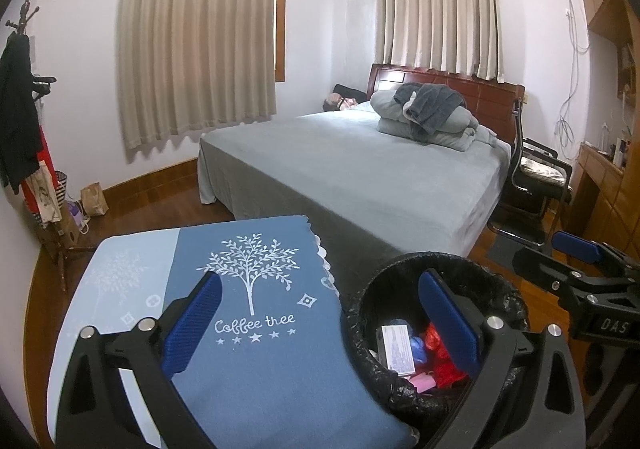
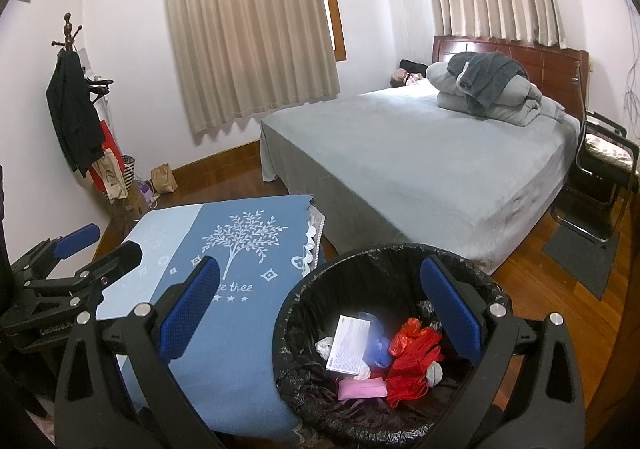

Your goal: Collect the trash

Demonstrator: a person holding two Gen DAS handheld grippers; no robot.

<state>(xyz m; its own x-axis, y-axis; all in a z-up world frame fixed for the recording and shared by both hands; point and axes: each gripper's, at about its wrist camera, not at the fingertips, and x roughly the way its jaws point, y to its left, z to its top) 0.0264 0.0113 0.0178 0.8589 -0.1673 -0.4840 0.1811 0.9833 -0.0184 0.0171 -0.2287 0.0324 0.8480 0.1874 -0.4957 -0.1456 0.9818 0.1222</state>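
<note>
A round bin with a black liner [image 2: 360, 253] stands on the floor beside a low table draped in a blue "Coffee tree" cloth [image 2: 240, 349]. Inside the bin lie a white printed box [image 2: 348, 345], a red plastic bag [image 2: 416, 353], a pink item [image 2: 362, 387], something blue and crumpled white bits. My right gripper [image 2: 320, 309] hovers open, its right finger above the bin and its left above the cloth, holding nothing. My left gripper [image 1: 320, 321] is open and empty too, straddling the cloth [image 1: 260, 349] and the bin [image 1: 384, 273]. The white box [image 1: 396, 349] shows there as well.
A large bed with grey bedding [image 1: 360, 177] fills the room behind the bin. A black chair [image 1: 536, 185] stands at its right, with wooden cabinets beyond. At the left wall are a coat stand [image 1: 20, 109] and a brown paper bag [image 1: 94, 201]. A dark mat [image 2: 580, 253] lies on the wood floor.
</note>
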